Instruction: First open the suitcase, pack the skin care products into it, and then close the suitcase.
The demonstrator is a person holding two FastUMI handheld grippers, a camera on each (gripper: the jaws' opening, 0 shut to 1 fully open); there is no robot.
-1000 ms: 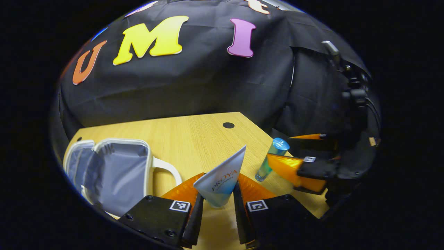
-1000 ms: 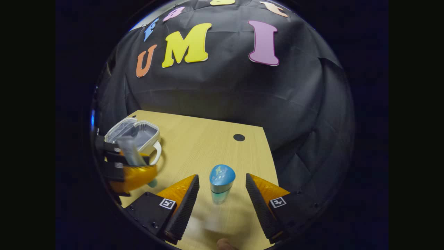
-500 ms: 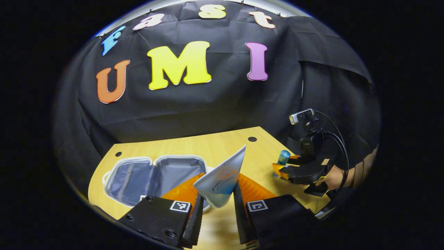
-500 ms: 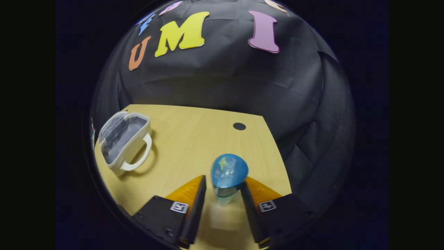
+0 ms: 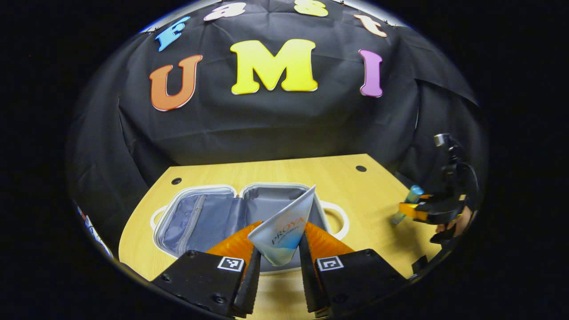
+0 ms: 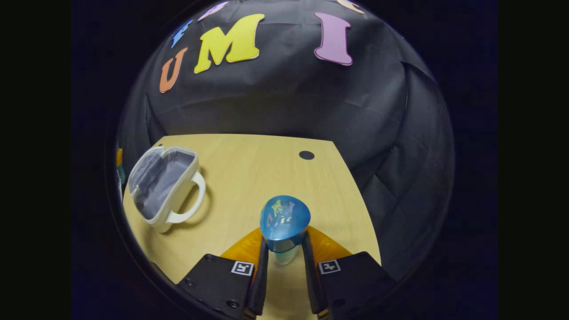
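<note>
A small white suitcase [image 5: 200,215] lies open on the wooden table [image 5: 275,175], its grey lining showing. My left gripper [image 5: 278,262] is shut on a white-and-blue skin care tube [image 5: 284,231], held above the suitcase's near rim. In the right gripper view, my right gripper [image 6: 284,262] is shut on a bottle with a blue cap [image 6: 284,220], standing on the table. The open suitcase [image 6: 162,186] lies to its far left. In the left gripper view the right gripper [image 5: 422,209] and the bottle [image 5: 406,204] sit at the table's right edge, a hand behind them.
The wooden table [image 6: 262,178] has a round dark hole [image 6: 306,155] near its back right corner, and holes [image 5: 361,168] at both back corners in the left gripper view. Black cloth hangs behind and to the sides.
My left gripper has carried the tube leftward over the open suitcase. My right gripper has closed from open onto the blue-capped bottle.
</note>
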